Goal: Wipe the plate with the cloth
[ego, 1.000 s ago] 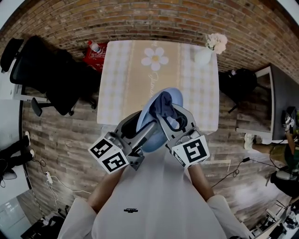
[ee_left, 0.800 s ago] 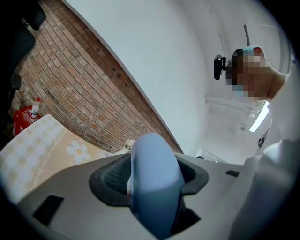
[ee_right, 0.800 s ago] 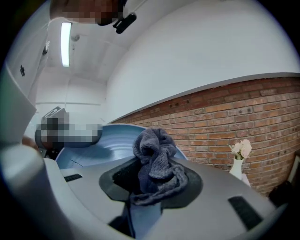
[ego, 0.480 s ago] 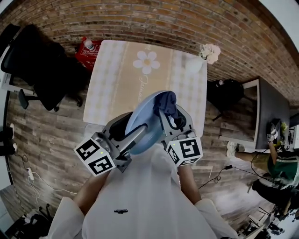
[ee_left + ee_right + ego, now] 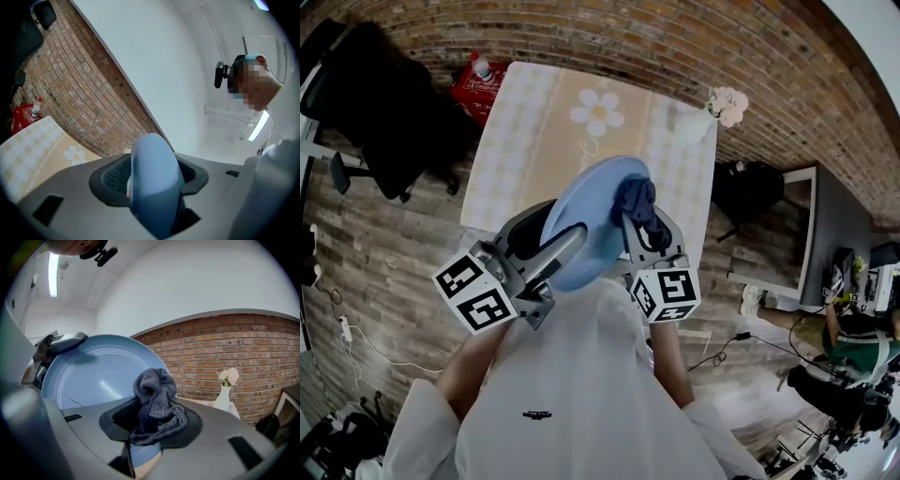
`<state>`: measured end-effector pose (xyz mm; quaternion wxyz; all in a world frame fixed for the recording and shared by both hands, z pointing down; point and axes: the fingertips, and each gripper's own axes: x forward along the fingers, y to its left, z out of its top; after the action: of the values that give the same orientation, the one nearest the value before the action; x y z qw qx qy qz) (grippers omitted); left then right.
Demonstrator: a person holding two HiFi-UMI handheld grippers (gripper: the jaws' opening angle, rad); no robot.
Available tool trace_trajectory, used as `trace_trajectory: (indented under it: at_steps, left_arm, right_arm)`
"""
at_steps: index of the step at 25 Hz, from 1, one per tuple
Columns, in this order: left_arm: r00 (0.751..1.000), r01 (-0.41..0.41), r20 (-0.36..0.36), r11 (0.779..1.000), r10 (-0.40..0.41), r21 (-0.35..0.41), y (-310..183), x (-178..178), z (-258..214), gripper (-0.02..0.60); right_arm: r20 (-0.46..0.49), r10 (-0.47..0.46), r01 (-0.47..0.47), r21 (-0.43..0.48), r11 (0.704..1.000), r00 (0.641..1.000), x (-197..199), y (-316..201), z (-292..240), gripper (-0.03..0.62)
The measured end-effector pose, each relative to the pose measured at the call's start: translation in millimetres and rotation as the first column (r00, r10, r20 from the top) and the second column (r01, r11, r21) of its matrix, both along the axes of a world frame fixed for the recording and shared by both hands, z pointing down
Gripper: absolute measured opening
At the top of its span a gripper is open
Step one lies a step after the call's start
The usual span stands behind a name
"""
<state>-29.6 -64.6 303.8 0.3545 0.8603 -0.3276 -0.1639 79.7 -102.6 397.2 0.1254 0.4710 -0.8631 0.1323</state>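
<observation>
Left gripper [image 5: 565, 251] — jaws clamped on rim of blue plate [image 5: 586, 211], which is held tilted up on edge over the near edge of table [image 5: 525, 131]. Right gripper [image 5: 639, 217] jaws pinch bunched dark cloth [image 5: 635, 197]. Cloth lies over plate's face by its right rim — contact unclear. Vase [image 5: 694, 120] at table's far right corner, well apart from plate. Black chair [image 5: 384, 112] left of table, apart.

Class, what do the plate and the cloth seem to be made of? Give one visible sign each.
Plate: probably glazed ceramic, perhaps plastic; smooth pale-blue face with soft sheen. Cloth: dark grey-blue knitted fabric, matt; ribbed weave and limp folds.
</observation>
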Motion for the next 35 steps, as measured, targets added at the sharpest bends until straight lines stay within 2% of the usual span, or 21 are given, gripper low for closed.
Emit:
trace_trajectory:
  at_steps: [12,20,28,35]
  left_arm:
    - [0.997,0.06,-0.045,0.998,-0.061,-0.026,-26,-14,4,0.242]
    - [0.995,0.081,-0.057,0.996,-0.084,-0.045,-43,-17,11,0.242]
    - [0.993,0.109,-0.033,0.993,-0.11,-0.038,-50,-25,17,0.242]
    - [0.987,0.147,-0.054,0.987,-0.15,-0.068,-48,-33,22,0.242]
  right_arm:
    - [-0.022,-0.023,0.021,-0.08,0.997,1.0,-11,17,26,0.152]
    - [-0.034,-0.071,0.066,-0.114,0.991,0.997,-25,31,33,0.152]
    - [0.025,-0.173,0.175,-0.146,0.974,0.985,-57,52,30,0.153]
    - [0.09,-0.314,0.322,-0.096,0.942,0.945,-82,66,8,0.152]
